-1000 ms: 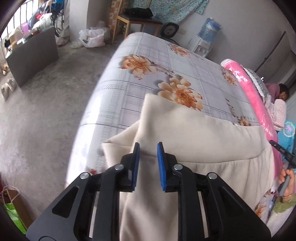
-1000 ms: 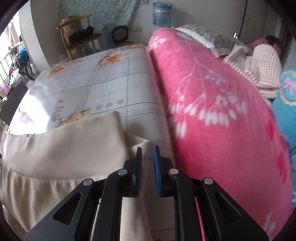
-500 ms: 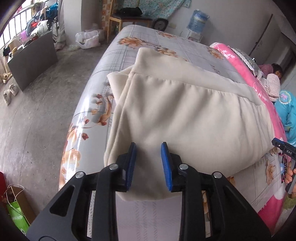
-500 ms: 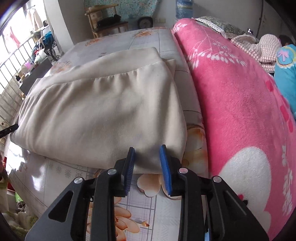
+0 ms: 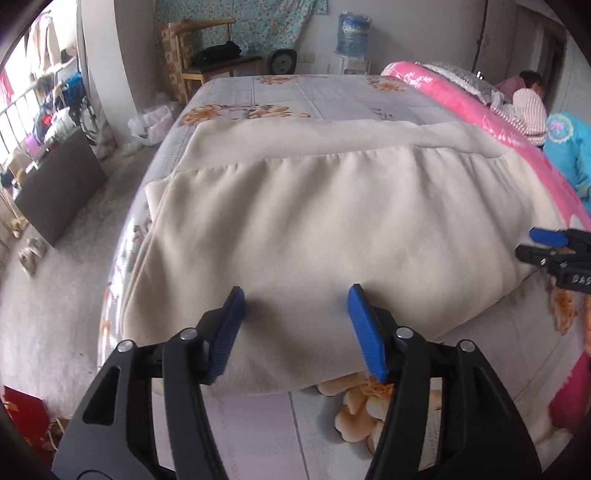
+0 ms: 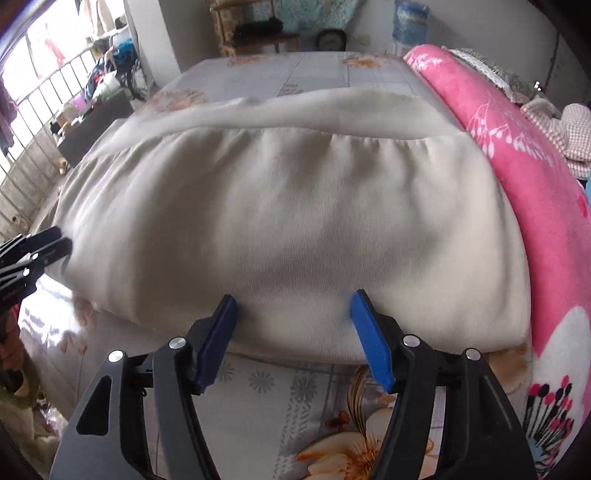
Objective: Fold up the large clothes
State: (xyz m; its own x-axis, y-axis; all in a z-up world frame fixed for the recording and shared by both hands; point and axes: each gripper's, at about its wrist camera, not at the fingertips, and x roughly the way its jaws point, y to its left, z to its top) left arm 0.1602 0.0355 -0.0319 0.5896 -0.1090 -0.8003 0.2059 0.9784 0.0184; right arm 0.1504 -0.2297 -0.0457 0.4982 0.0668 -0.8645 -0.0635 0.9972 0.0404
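A large cream garment (image 5: 325, 229) lies folded on the bed, its gathered seam across the far part; it also fills the right wrist view (image 6: 295, 221). My left gripper (image 5: 295, 299) is open and empty, its blue pads over the garment's near folded edge. My right gripper (image 6: 293, 302) is open and empty at the near edge further right. The right gripper's tips show at the right side of the left wrist view (image 5: 546, 243), and the left gripper's tips show at the left side of the right wrist view (image 6: 40, 243).
The bed has a grey flowered sheet (image 5: 314, 88). A pink blanket (image 6: 517, 147) runs along its right side, with a person lying beyond (image 5: 528, 103). Bare floor (image 5: 55, 295), a dark box (image 5: 59, 192), a chair (image 5: 207, 70) and a water bottle (image 5: 354, 29) stand left and behind.
Both grippers drew the cream cloth toward me, folding it over itself, then opened wide and let it go. The garment now lies flat and doubled.
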